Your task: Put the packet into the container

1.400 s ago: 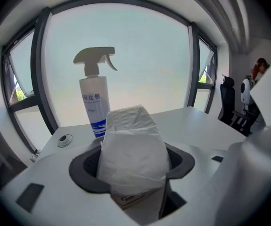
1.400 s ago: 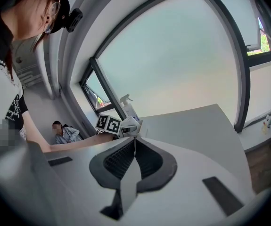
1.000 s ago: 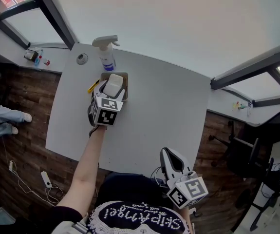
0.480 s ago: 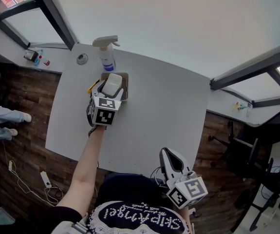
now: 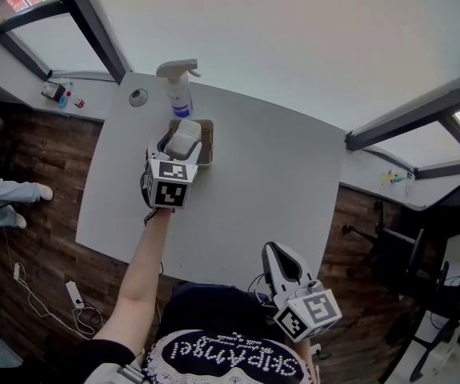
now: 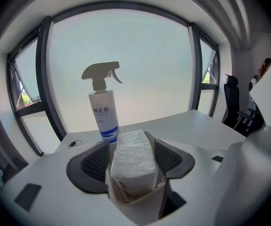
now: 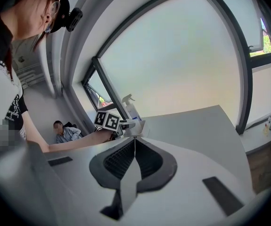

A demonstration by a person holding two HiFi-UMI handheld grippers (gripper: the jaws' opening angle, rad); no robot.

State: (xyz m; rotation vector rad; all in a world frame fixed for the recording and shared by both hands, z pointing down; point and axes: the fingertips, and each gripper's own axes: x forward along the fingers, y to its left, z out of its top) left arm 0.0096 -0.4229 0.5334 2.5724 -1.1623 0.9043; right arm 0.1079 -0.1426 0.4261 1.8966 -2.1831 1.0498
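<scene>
While the grey table [image 5: 246, 182] fills most of the head view, we see the left gripper [image 6: 131, 160] far out over it, its jaws pinching the white packet [image 6: 133, 147]. The right gripper [image 7: 134, 147] hangs near the body, pressed together and empty. A spray bottle [image 6: 103, 112] stands behind the container [image 6: 126, 199]. The packet's lower end sits inside the container.

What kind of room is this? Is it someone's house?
Probably an office or workroom, not a house. There is a big grey table with a spray bottle on it, a black office chair off to the side, and tall windows with dark frames.
</scene>
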